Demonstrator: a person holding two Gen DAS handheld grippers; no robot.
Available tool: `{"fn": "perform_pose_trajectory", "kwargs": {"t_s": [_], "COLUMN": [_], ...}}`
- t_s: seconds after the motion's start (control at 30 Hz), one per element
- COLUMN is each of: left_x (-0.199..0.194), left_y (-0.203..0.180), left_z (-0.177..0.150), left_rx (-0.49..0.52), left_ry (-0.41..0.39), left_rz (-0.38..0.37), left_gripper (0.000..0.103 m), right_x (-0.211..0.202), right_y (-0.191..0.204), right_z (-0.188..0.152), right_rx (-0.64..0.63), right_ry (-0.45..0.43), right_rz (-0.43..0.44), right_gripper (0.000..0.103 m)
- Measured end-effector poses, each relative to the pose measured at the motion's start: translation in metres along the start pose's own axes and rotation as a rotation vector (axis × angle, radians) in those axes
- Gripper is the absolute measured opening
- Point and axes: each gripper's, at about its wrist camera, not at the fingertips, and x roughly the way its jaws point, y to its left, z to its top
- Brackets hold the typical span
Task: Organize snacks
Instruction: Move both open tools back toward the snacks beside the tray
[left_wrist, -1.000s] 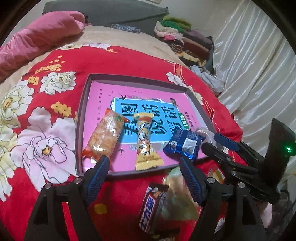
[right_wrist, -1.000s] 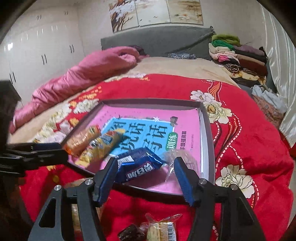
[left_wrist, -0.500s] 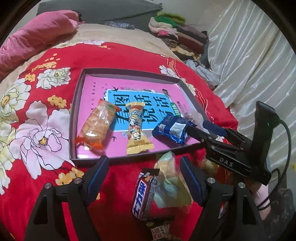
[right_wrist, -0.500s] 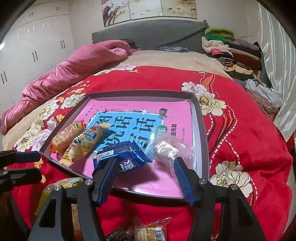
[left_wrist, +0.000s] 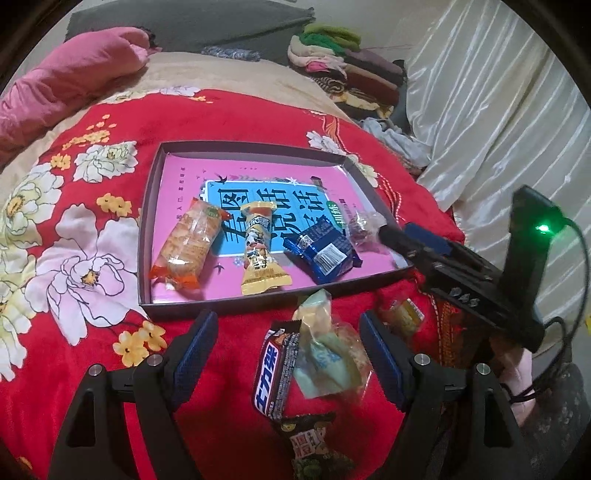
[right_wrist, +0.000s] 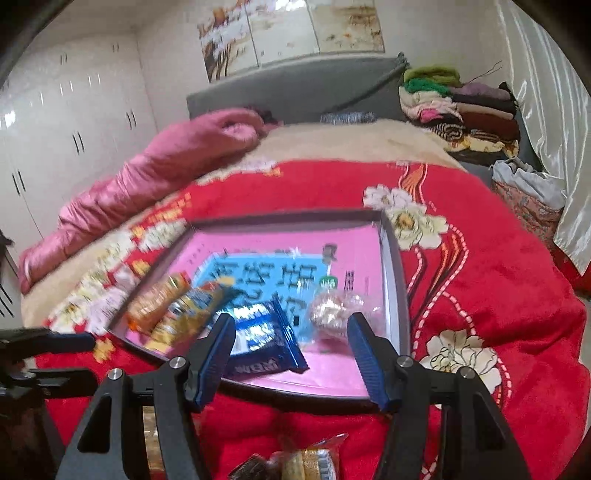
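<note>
A shallow dark tray (left_wrist: 147, 236) with a pink book liner lies on the red floral blanket. In it lie an orange packet (left_wrist: 188, 245), a yellow bar (left_wrist: 260, 251), a blue packet (left_wrist: 325, 251) and a clear-wrapped candy (left_wrist: 364, 225). My left gripper (left_wrist: 288, 339) is open above a brown chocolate bar (left_wrist: 275, 369) and a pale green packet (left_wrist: 325, 354) in front of the tray. My right gripper (right_wrist: 290, 350) is open and empty over the tray's near right corner, by the blue packet (right_wrist: 258, 343) and candy (right_wrist: 332, 310).
More small snacks (right_wrist: 295, 461) lie on the blanket below my right gripper. A pink quilt (left_wrist: 66, 81) lies at the far left, folded clothes (left_wrist: 343, 70) at the back right, and a white curtain (left_wrist: 498, 110) hangs along the right.
Both grippers pulled back toward me from the tray. The clear-wrapped candy now lies in the tray, free of my right gripper. More loose snacks show under my left gripper.
</note>
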Motion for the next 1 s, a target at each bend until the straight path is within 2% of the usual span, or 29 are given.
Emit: {"fn": "perform_pose_trajectory", "kwargs": {"t_s": [0.1,0.33,1.0], "left_x": [-0.005,-0.015,-0.027], "left_y": [-0.001,-0.004,-0.001], "left_z": [-0.002,-0.007,-0.038], "left_rx": [0.002,0.016,0.034], "left_ry": [-0.001,-0.005,0.051], "left_rz": [-0.010,-0.020,-0.034], "left_gripper": [0.080,0.080,0.080], "right_x": [-0.019,-0.046,-0.064], "right_y": [-0.002,-0.004,0.023], "right_z": [0.001,-0.004,-0.032], "right_rx": [0.025,0.068,0.020], "right_ry": [-0.041,-0.072,-0.006], "right_rz": [0.016,0.022,0.024], "right_gripper": [0.069,0.069,0.069]}}
